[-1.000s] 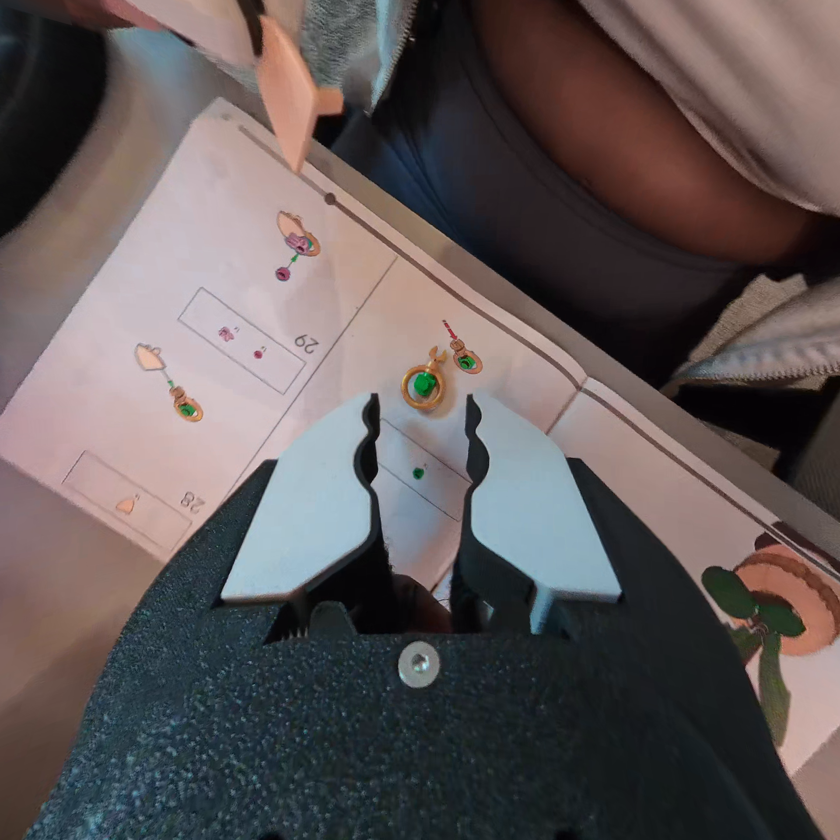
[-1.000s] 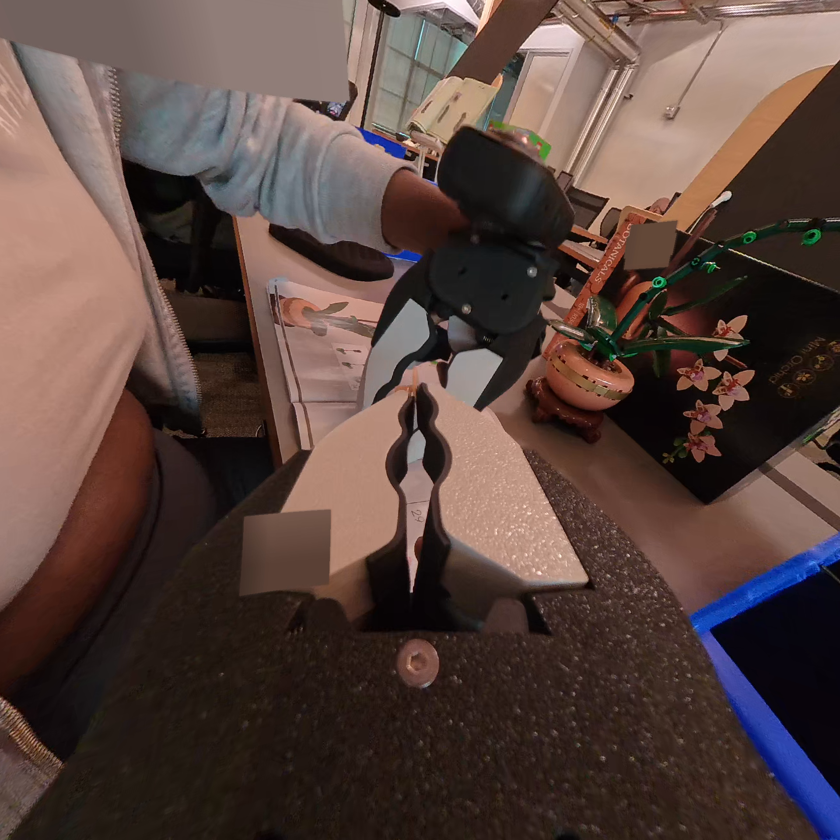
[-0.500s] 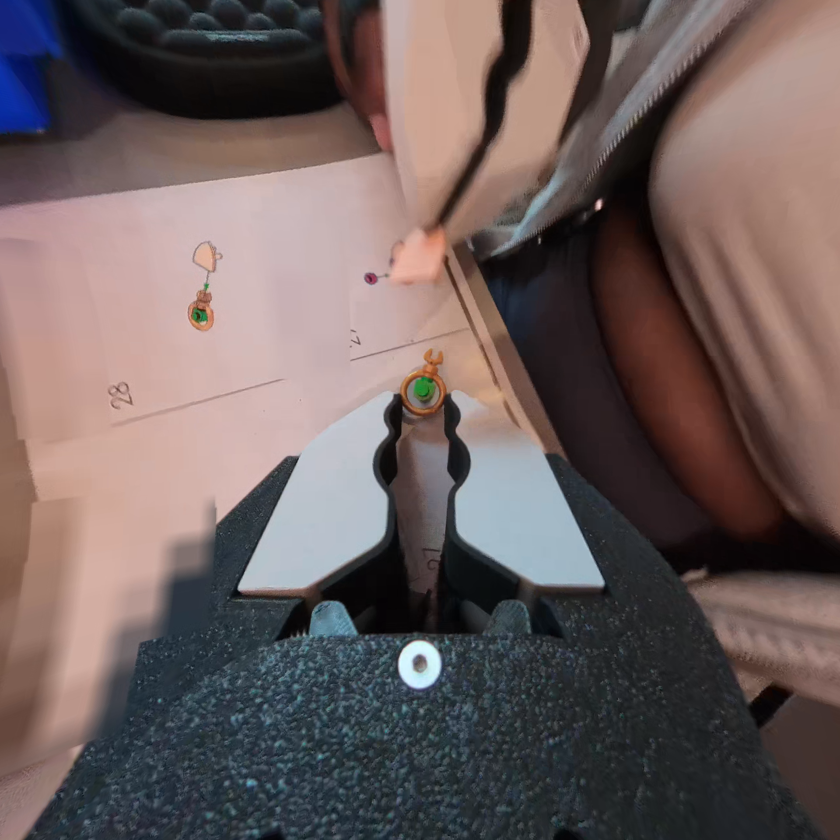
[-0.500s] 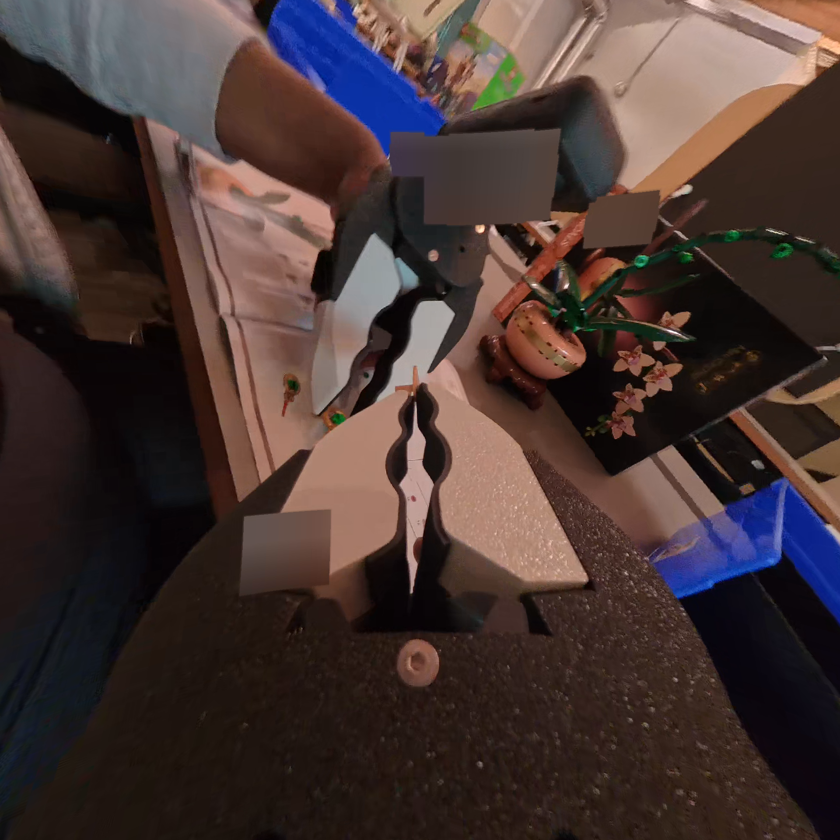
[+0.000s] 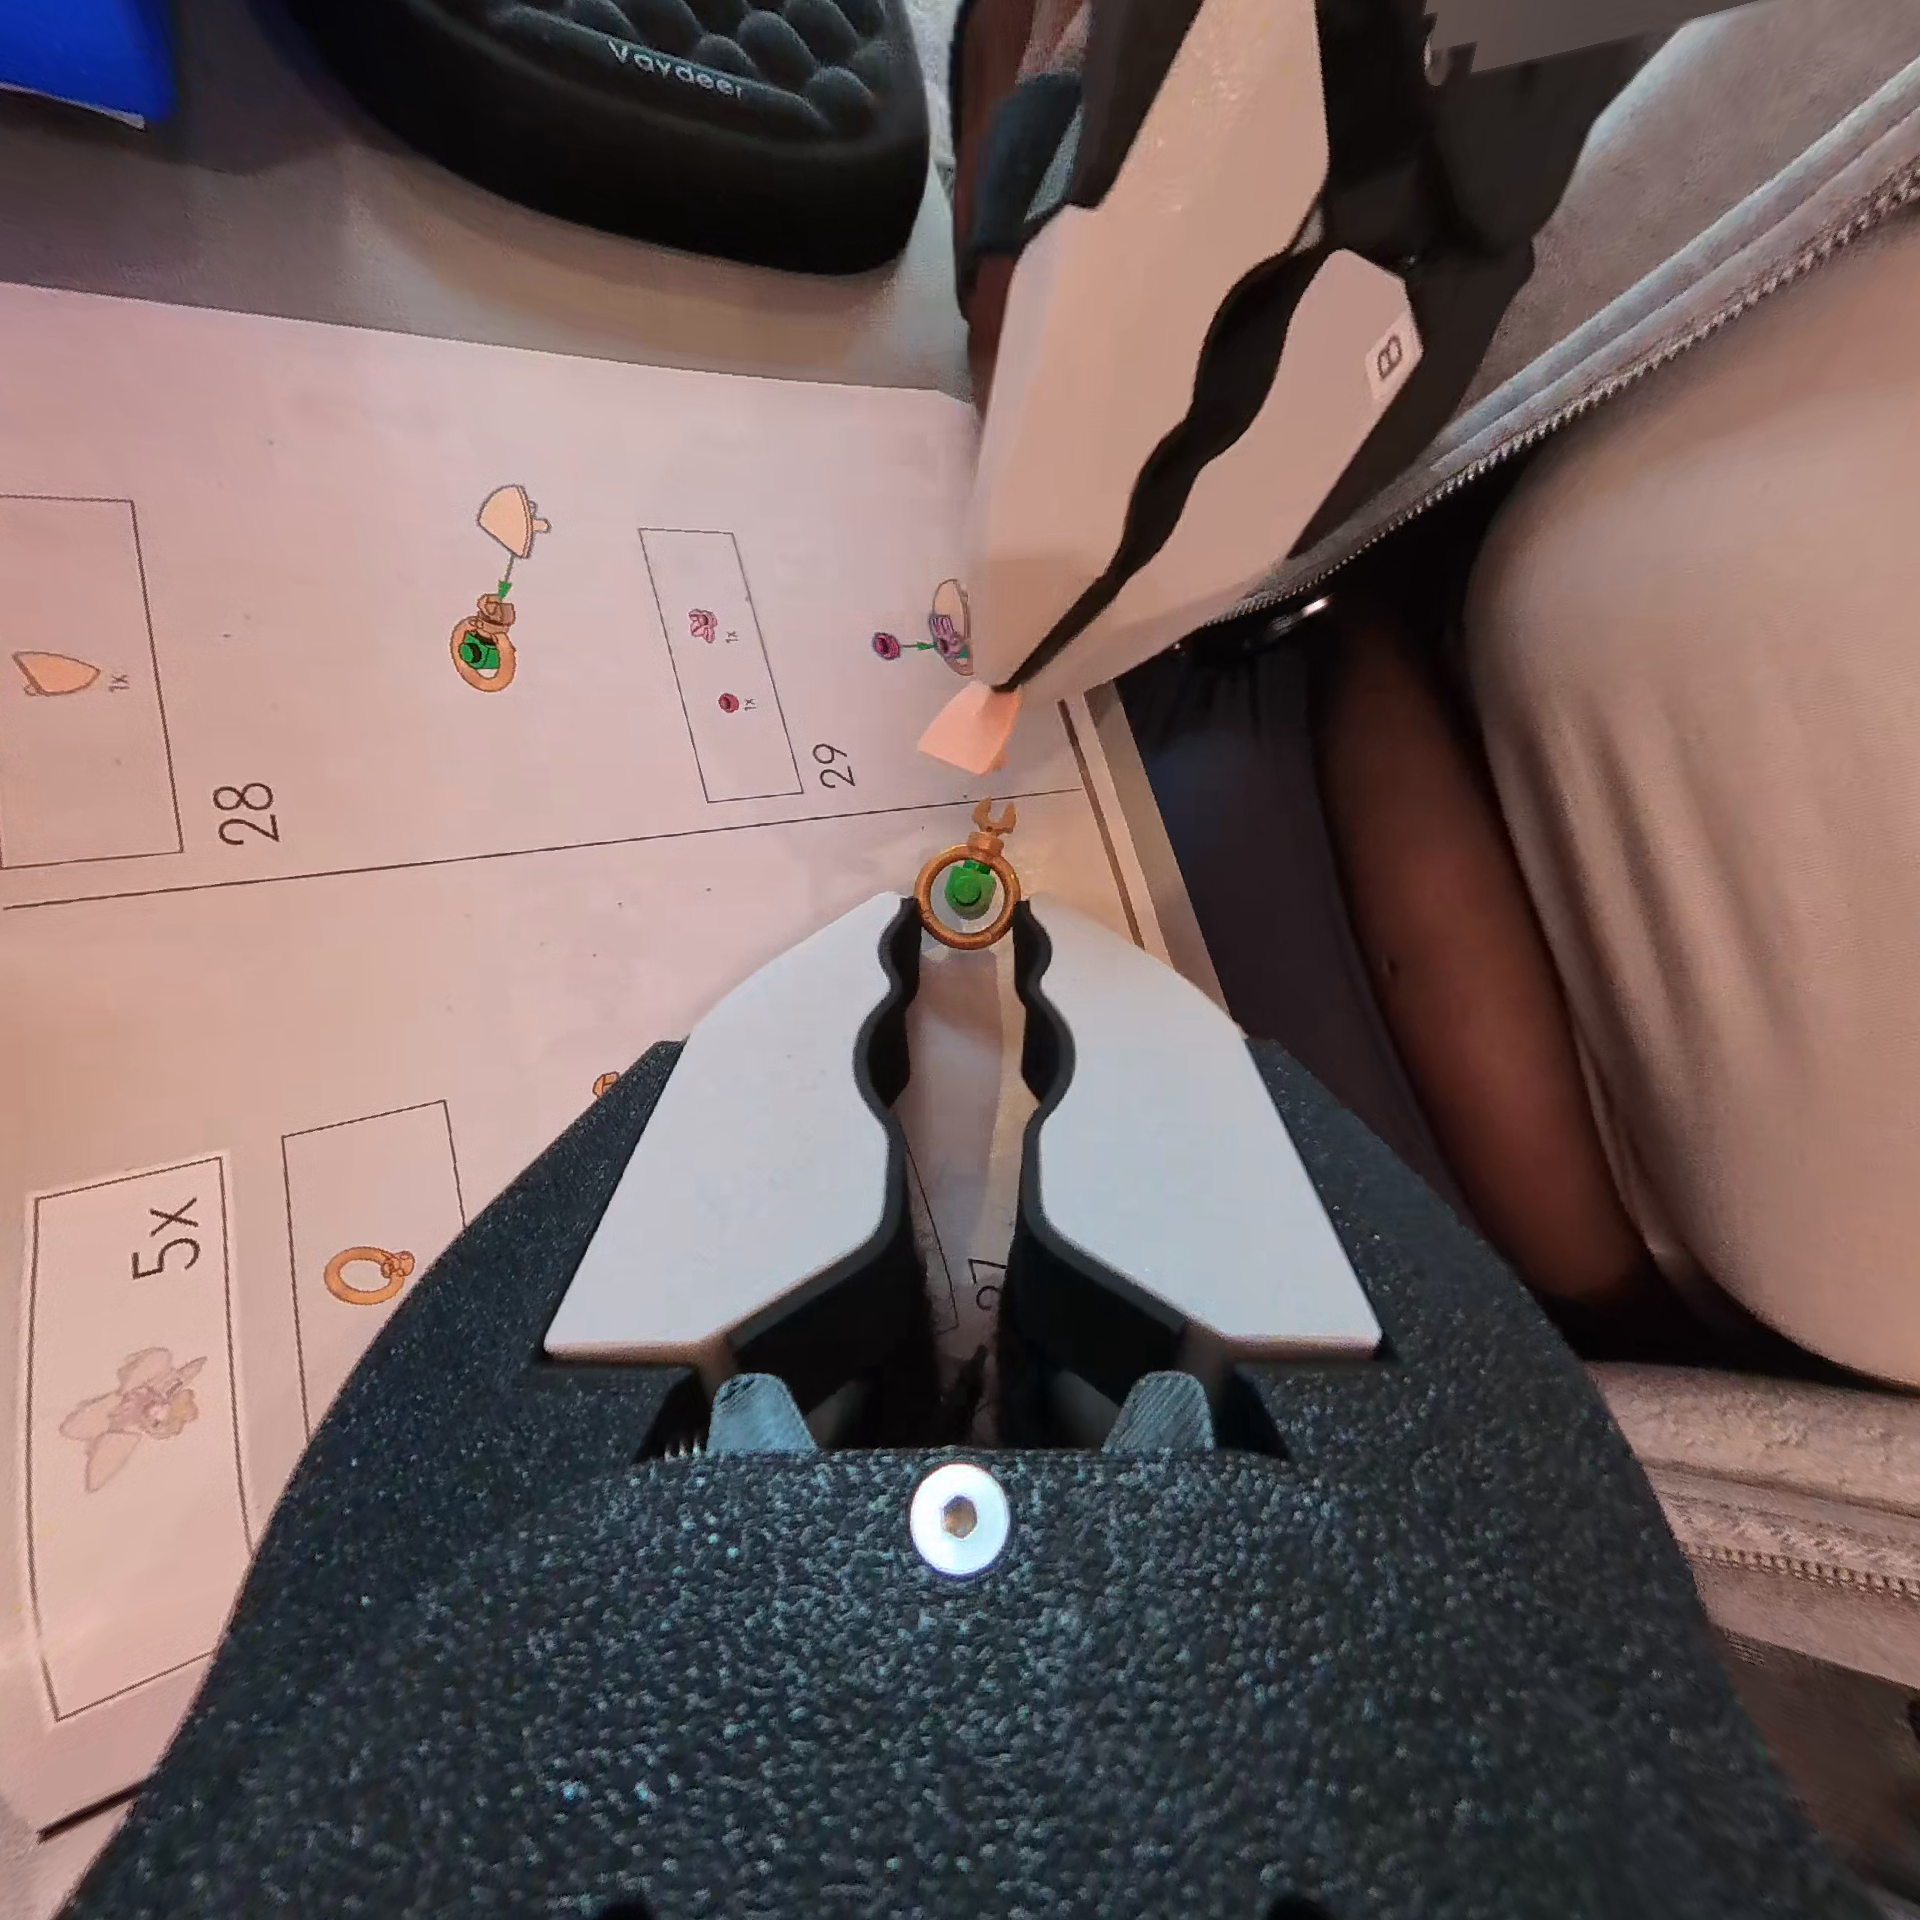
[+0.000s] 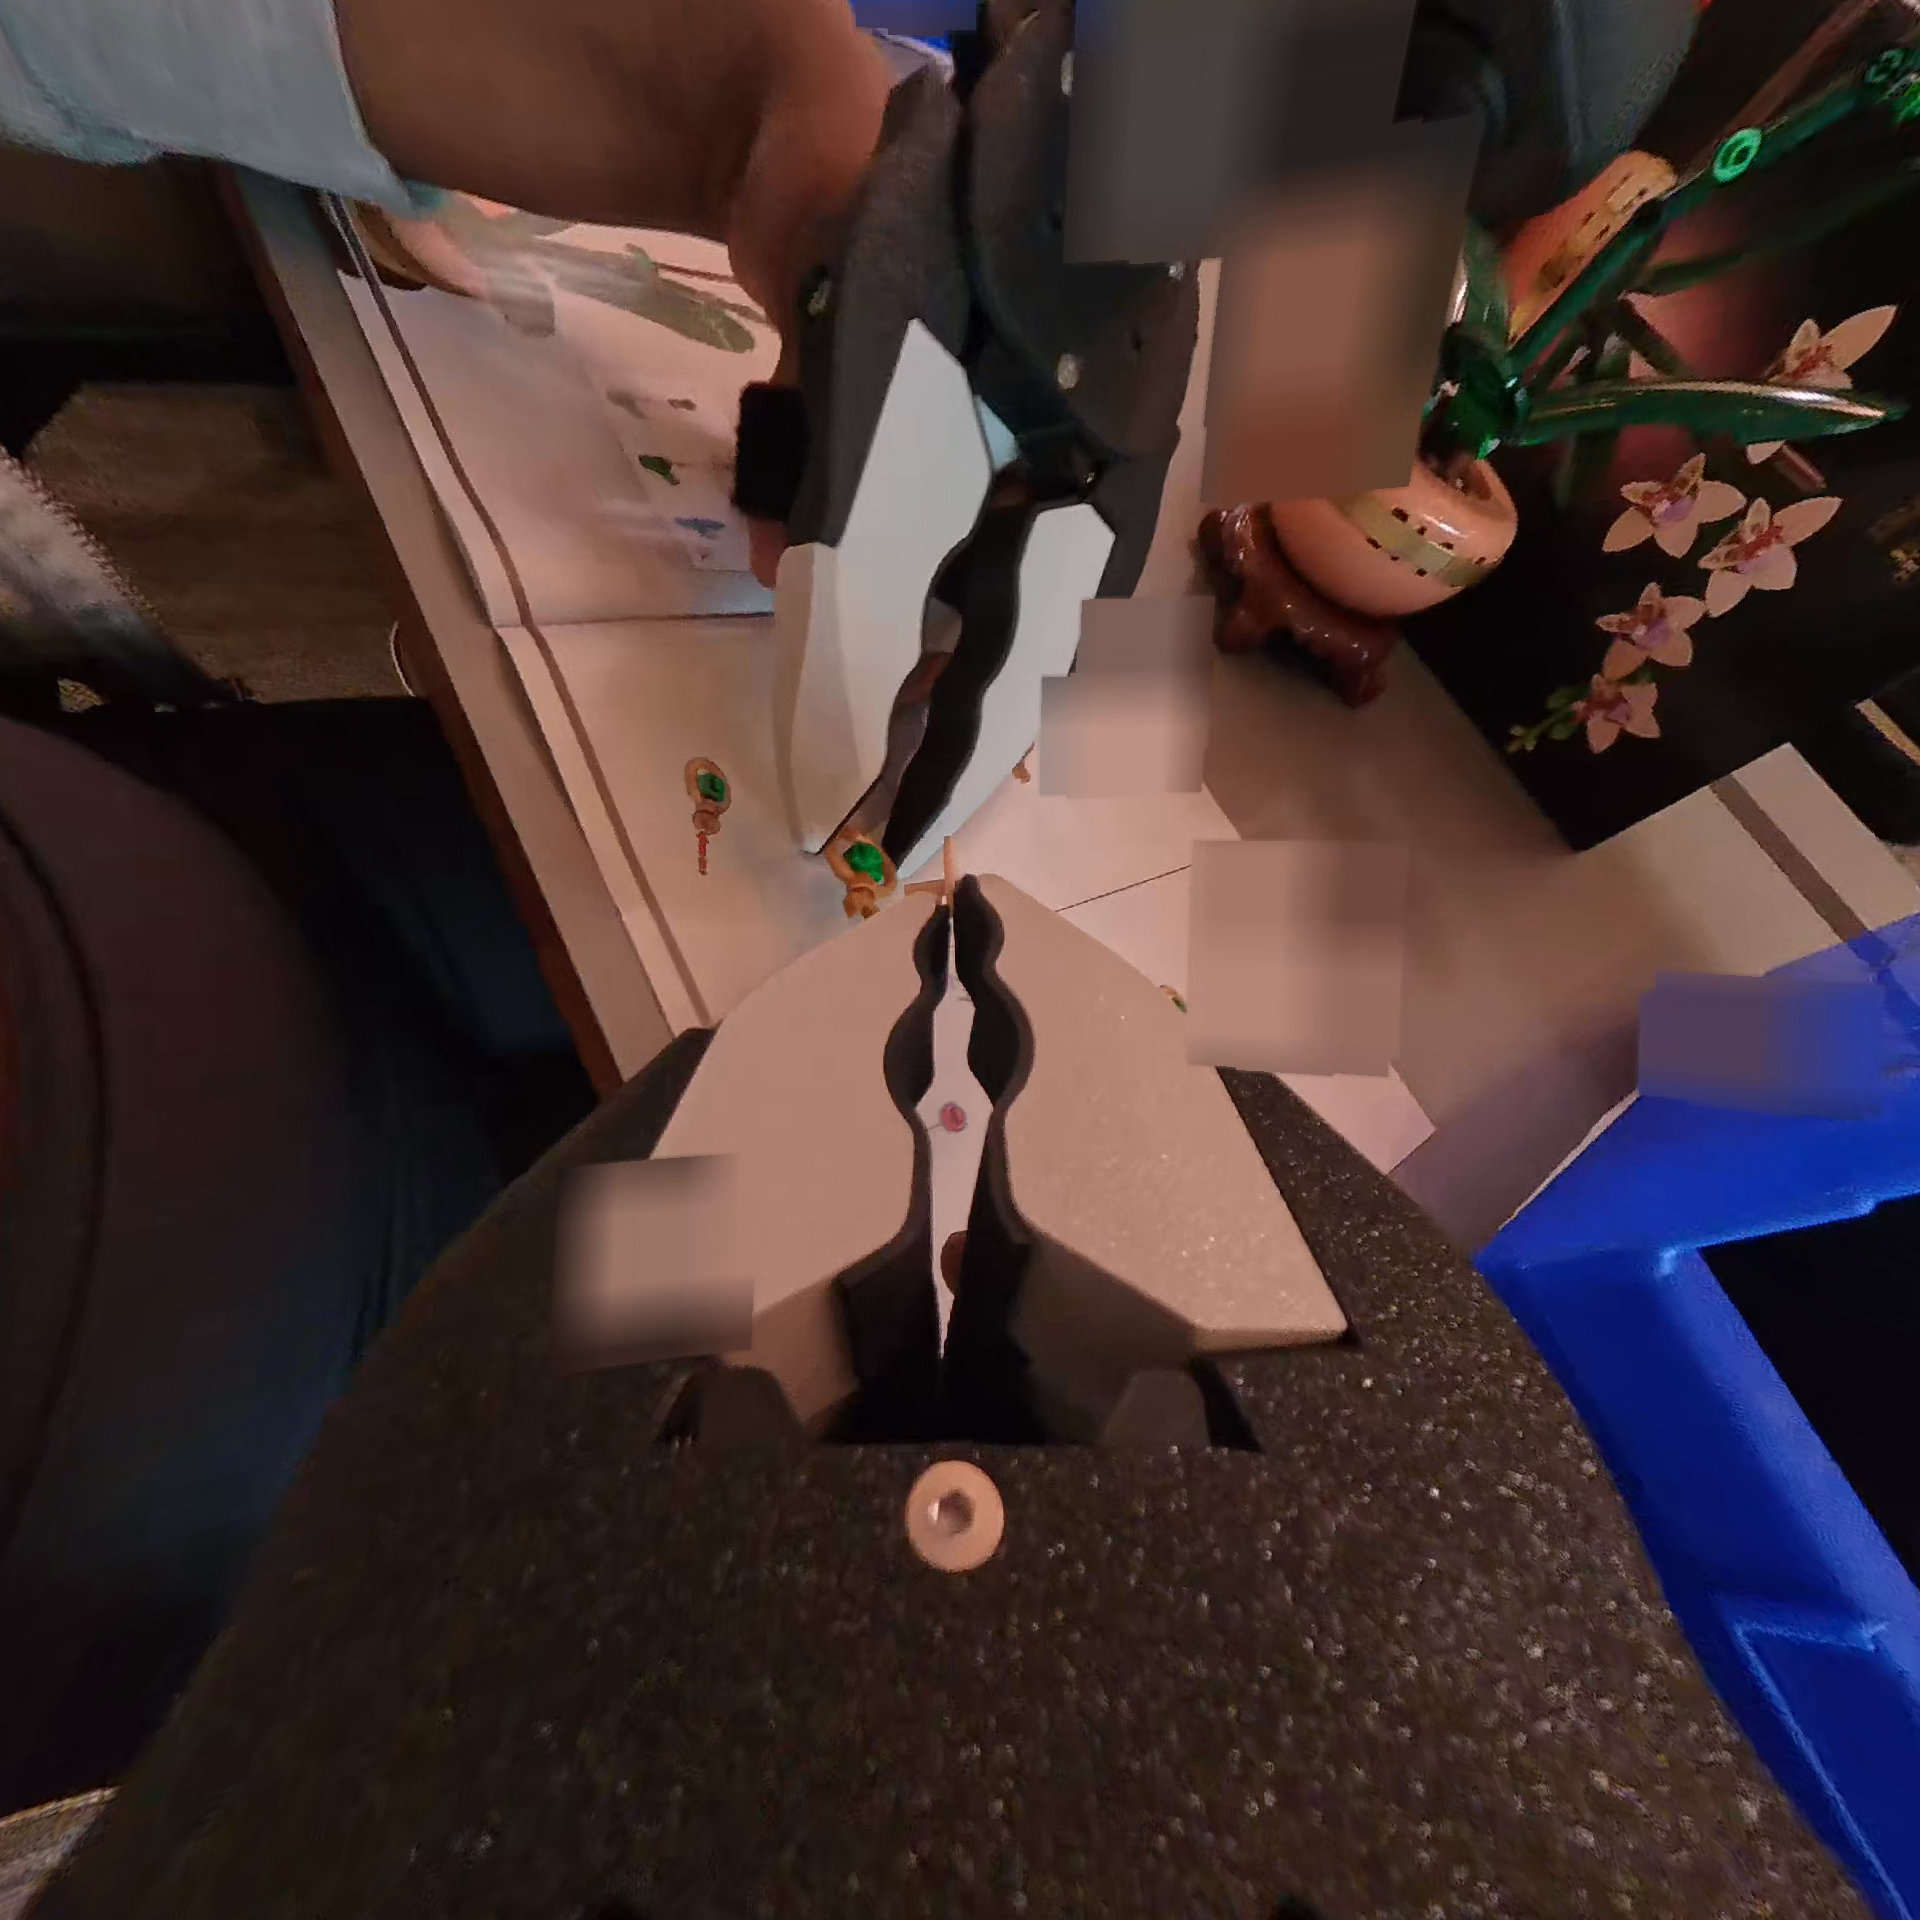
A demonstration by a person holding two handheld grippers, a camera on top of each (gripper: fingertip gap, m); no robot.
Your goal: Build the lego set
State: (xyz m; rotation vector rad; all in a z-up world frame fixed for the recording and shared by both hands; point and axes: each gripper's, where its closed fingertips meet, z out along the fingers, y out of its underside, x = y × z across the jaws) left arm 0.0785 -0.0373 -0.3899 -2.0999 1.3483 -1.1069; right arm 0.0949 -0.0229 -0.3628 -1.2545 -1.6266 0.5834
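Observation:
In the left wrist view my left gripper (image 5: 966,920) is shut on a small gold ring piece with a green stud (image 5: 966,891), holding it by the fingertips just above the open instruction booklet (image 5: 364,935). My right gripper (image 5: 1003,686) comes down from the upper right, shut on a pale pink petal piece (image 5: 966,732) a short way above the ring. In the right wrist view my right gripper (image 6: 951,894) pinches the thin petal (image 6: 951,862). The left gripper (image 6: 868,842) with the ring piece (image 6: 860,860) is just beyond it.
The partly built orchid in its pink pot (image 6: 1392,540) stands on the table behind, next to the black set box (image 6: 1714,582). A blue bin (image 6: 1714,1299) is at the right. A black padded rest (image 5: 644,114) lies beyond the booklet. The person's body borders the table edge. Left and right tips are no more than a few centimetres apart.
The left gripper has closed from open onto the ring piece and turned over the booklet. The right gripper has brought the petal down close to the ring.

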